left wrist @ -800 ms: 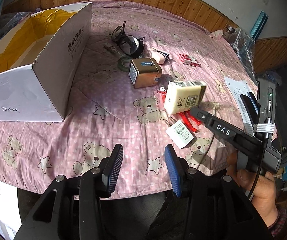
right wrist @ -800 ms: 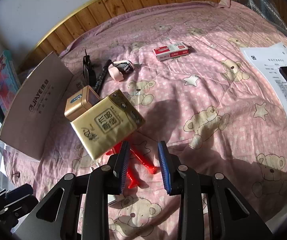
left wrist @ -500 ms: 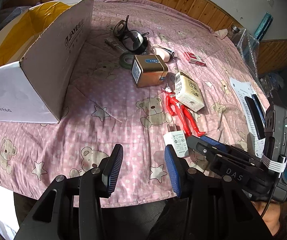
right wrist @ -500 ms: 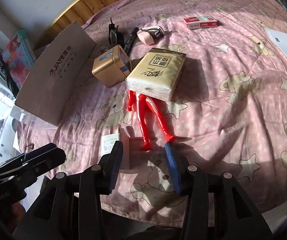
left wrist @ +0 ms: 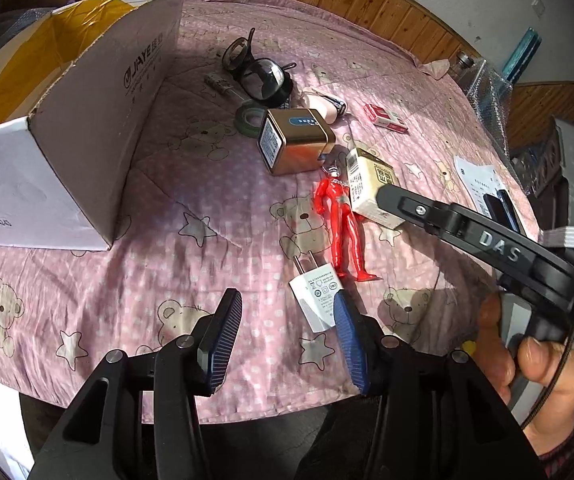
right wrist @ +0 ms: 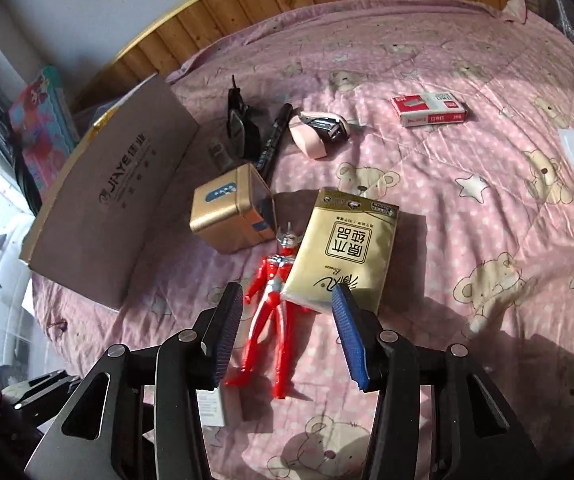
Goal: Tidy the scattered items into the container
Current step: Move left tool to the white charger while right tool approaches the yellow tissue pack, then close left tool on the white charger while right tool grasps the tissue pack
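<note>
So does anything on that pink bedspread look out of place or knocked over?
Mostly just scatter. The gold tin lies tipped on its side, and the tissue pack overlaps the red figure's arm. Nothing looks spilled or broken.

Both wrist cameras look down from near the bed's front edge toward twelve o'clock, sharing the red toy figure and cardboard box.

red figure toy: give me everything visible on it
The red figure toy looks like glossy hard plastic, red with silver chest markings and a silver crested head. It lies flat on its back on the pink bear-print cloth, legs apart, feet toward the cameras. The tissue pack overlaps one arm; its head is near the gold tin. Neither tongs touch it.
</note>
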